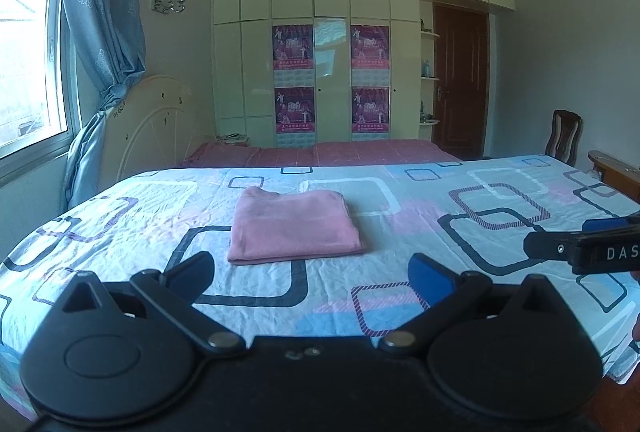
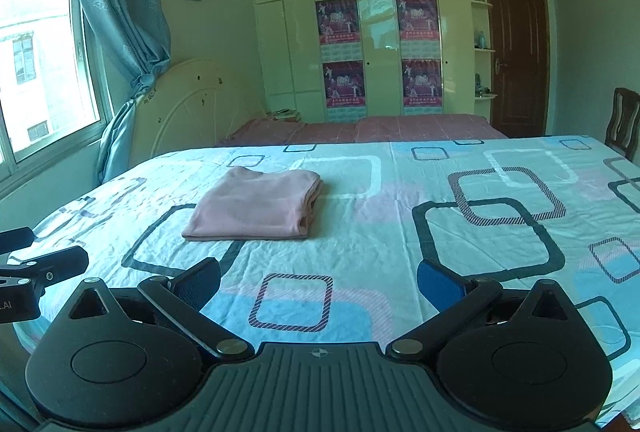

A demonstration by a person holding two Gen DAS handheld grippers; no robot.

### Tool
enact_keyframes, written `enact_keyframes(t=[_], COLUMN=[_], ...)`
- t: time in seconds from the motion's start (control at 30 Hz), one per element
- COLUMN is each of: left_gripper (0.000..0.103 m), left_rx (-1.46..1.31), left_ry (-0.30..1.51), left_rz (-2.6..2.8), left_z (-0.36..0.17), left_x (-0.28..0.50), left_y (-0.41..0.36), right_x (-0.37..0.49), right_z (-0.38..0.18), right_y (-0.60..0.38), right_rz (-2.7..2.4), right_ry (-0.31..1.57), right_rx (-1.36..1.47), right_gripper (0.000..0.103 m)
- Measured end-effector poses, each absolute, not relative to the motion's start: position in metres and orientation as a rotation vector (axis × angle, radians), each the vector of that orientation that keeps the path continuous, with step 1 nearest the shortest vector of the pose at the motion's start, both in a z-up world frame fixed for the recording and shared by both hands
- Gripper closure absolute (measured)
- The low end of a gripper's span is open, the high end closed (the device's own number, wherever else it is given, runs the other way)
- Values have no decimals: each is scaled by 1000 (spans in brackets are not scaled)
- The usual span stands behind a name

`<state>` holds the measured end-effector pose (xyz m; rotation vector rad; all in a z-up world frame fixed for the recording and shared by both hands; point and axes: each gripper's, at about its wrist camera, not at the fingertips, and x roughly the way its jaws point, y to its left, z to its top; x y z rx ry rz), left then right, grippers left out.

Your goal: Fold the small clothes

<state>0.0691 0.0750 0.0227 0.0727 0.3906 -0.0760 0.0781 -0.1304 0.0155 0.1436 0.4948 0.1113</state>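
A pink garment (image 1: 294, 226) lies folded into a neat rectangle on the patterned sheet (image 1: 440, 232); it also shows in the right wrist view (image 2: 256, 206). My left gripper (image 1: 310, 278) is open and empty, held back from the garment's near edge. My right gripper (image 2: 318, 282) is open and empty, to the right of the garment and nearer than it. The right gripper's fingers (image 1: 560, 248) reach into the left wrist view from the right. The left gripper's fingers (image 2: 52, 264) show at the left edge of the right wrist view.
The sheet covers a wide flat surface. Behind it stands a bed with a pink cover (image 1: 320, 152) and a white headboard (image 1: 156, 124). A window and blue curtain (image 1: 104, 12) are at the left, a wardrobe (image 1: 320, 32) at the back, a wooden chair (image 1: 564, 136) at the right.
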Motion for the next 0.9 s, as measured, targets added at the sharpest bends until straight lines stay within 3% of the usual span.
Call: enact_keyframes(t=[0.9], left_gripper=[0], left_rx=[66], left_ry=[359], left_rz=[-82], left_z=[30], left_x=[70], left_y=[75], right_x=[84], right_z=[20], right_y=[-135], right_rz=[124], right_ry=[484], right_rx=[122], right_gripper=[0])
